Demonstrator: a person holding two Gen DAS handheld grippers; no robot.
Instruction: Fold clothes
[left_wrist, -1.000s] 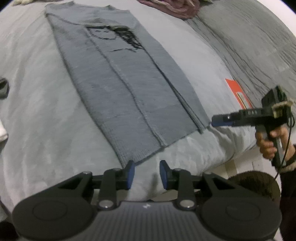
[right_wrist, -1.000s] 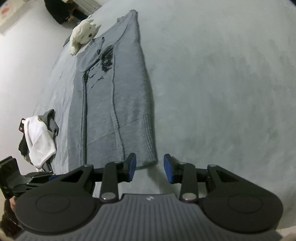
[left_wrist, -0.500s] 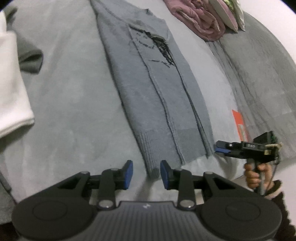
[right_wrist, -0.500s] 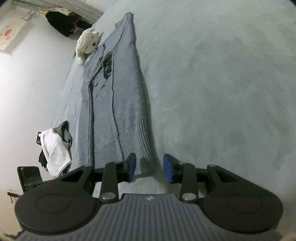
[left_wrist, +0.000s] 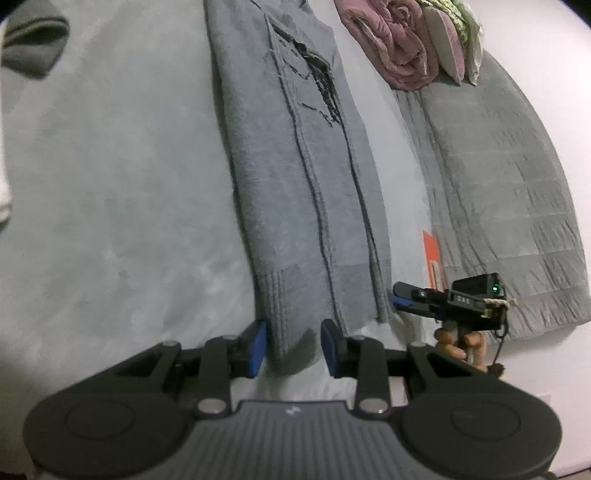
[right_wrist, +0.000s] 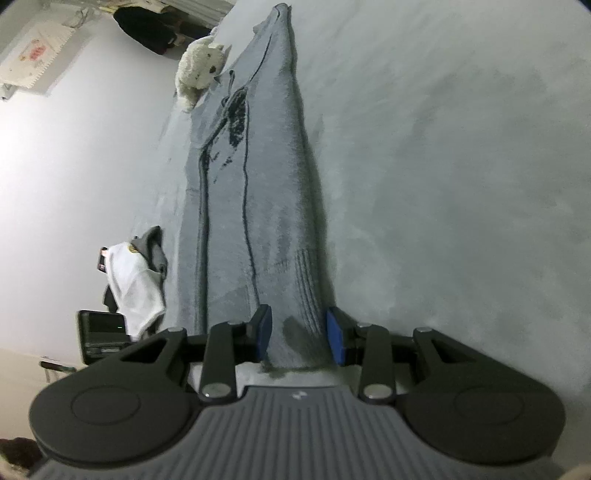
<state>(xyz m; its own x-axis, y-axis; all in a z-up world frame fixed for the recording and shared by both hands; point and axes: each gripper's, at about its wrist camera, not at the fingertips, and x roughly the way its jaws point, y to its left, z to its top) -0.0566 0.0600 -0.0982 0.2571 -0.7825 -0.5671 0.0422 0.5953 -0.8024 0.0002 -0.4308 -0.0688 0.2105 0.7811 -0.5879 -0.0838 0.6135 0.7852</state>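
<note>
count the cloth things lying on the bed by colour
grey: 3, the sweater, quilt and small garment
white: 1, garment
pink: 1, rolled blanket
total: 5

Sweater (left_wrist: 295, 177) lying lengthwise along the bed (left_wrist: 110, 184), hem nearest, collar farthest, with the left gripper (left_wrist: 293, 347) straddling one hem corner and the right gripper (right_wrist: 299, 334) straddling the other. In the left wrist view: quilt (left_wrist: 517, 184) spread to the right of the sweater, rolled blanket (left_wrist: 395, 48) beyond the quilt's far end. In the right wrist view: stuffed toy (right_wrist: 201, 72) beside the collar, small heap of clothes (right_wrist: 136, 280) left of the sweater near the bed's edge.
</note>
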